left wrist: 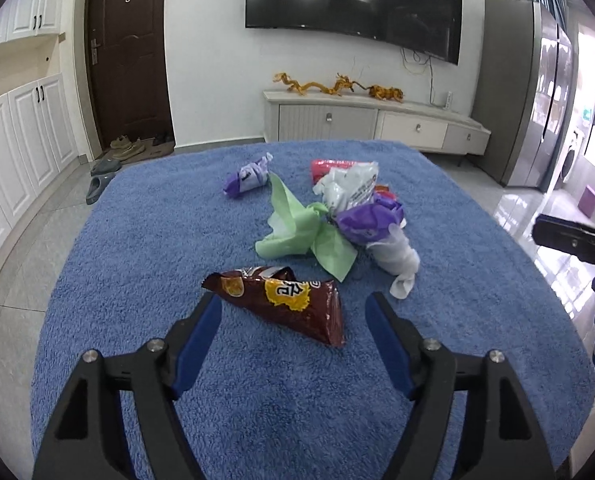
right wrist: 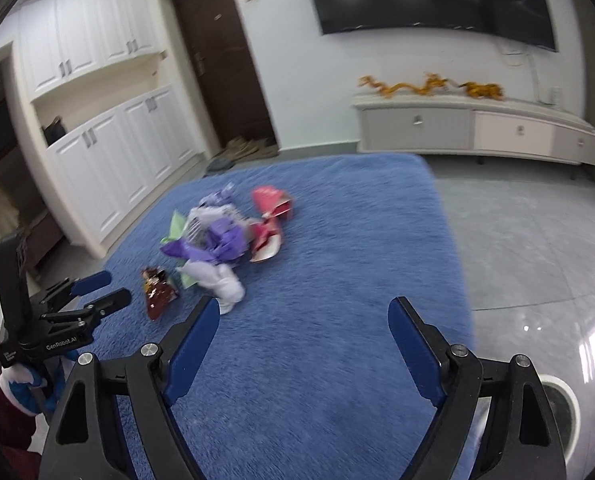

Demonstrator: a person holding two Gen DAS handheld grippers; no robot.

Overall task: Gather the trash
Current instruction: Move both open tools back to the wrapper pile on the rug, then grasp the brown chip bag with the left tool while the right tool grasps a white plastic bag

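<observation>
Item: my left gripper point(left wrist: 293, 312), jaws wide, empty, over brown snack bag point(left wrist: 285, 300); my right gripper point(right wrist: 303, 320) wide, empty, above blue rug point(right wrist: 337, 240).

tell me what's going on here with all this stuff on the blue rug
A person holds a two-finger gripper in each hand over a blue rug strewn with trash. The left gripper is open with the brown snack bag lying between its fingers, not yet pinched. The right gripper is open and empty, nearest the white wad.
</observation>
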